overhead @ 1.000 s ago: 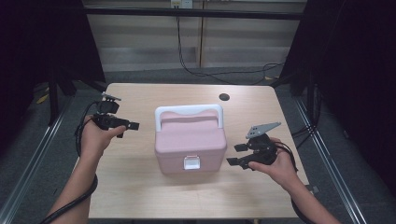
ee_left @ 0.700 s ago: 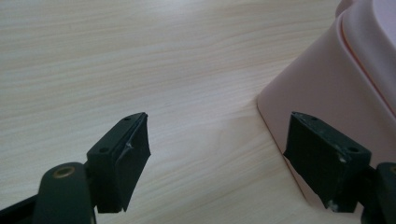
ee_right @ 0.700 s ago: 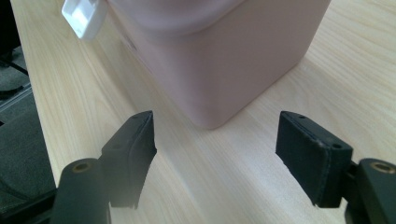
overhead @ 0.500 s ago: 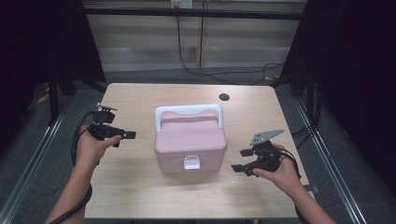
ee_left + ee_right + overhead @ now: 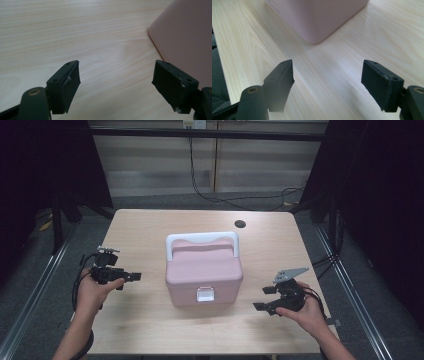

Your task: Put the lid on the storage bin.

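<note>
Pink lidded box (image 5: 204, 275) with white handle (image 5: 201, 240) folded back over its lid and white front latch (image 5: 205, 294), sits mid-table on light wood table (image 5: 145, 320), lid down. Left gripper (image 5: 134, 277) held in left hand (image 5: 92, 290) to the box's left, jaws spread wide, nothing between them, pointing at the box, apart from it. Left gripper view: box corner (image 5: 185, 37) at upper right, bare wood between the jaws. Right gripper (image 5: 263, 298) in right hand (image 5: 305, 312) near the box's front-right, jaws released wide, empty, grey plate on top. Right gripper view: box bottom corner (image 5: 319, 17) ahead, not touching. Small dark round hole (image 5: 240, 224) near the far table edge.
</note>
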